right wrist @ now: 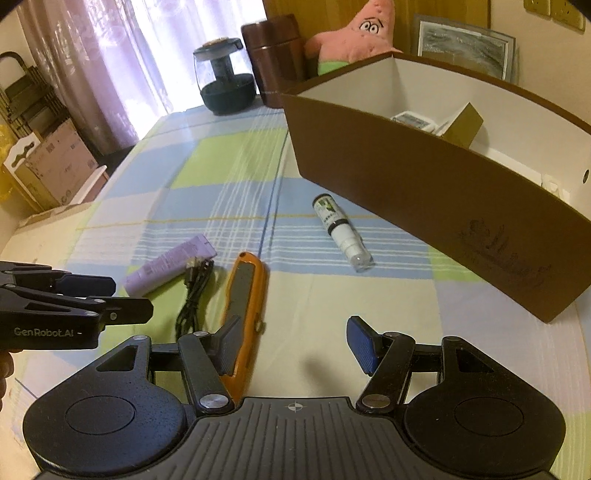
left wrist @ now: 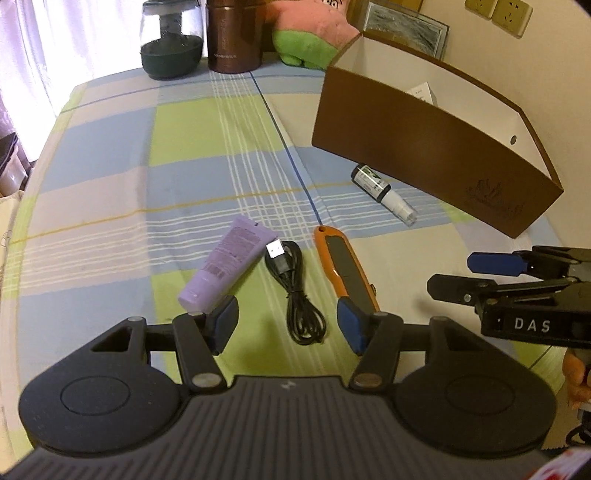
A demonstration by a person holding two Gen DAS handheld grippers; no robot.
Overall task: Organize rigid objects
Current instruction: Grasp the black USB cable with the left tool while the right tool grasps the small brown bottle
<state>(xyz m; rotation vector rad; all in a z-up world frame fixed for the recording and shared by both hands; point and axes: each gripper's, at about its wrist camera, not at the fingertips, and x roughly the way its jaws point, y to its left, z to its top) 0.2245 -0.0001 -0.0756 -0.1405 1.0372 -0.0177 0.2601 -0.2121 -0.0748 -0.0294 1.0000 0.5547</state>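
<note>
On the checked tablecloth lie a purple tube [left wrist: 227,273], a coiled black USB cable [left wrist: 295,295], an orange utility knife [left wrist: 345,266] and a small spray bottle [left wrist: 384,194]. My left gripper [left wrist: 290,325] hovers open over the cable, its pads clear of it. My right gripper [right wrist: 295,345] is open too, with its left finger over the knife [right wrist: 243,295] and bare cloth between the pads. The tube [right wrist: 170,264], cable [right wrist: 194,291] and bottle [right wrist: 341,229] lie beyond it. Each gripper shows in the other's view: the right gripper [left wrist: 469,277] and the left gripper [right wrist: 125,295].
A brown box [left wrist: 424,147] with a white inside stands at the right and holds small cartons [right wrist: 413,120]. At the table's far end are a dark glass jar [right wrist: 225,81], a brown flask [right wrist: 273,59] and a pink plush star [right wrist: 354,33]. Cardboard boxes [right wrist: 55,166] sit off the left edge.
</note>
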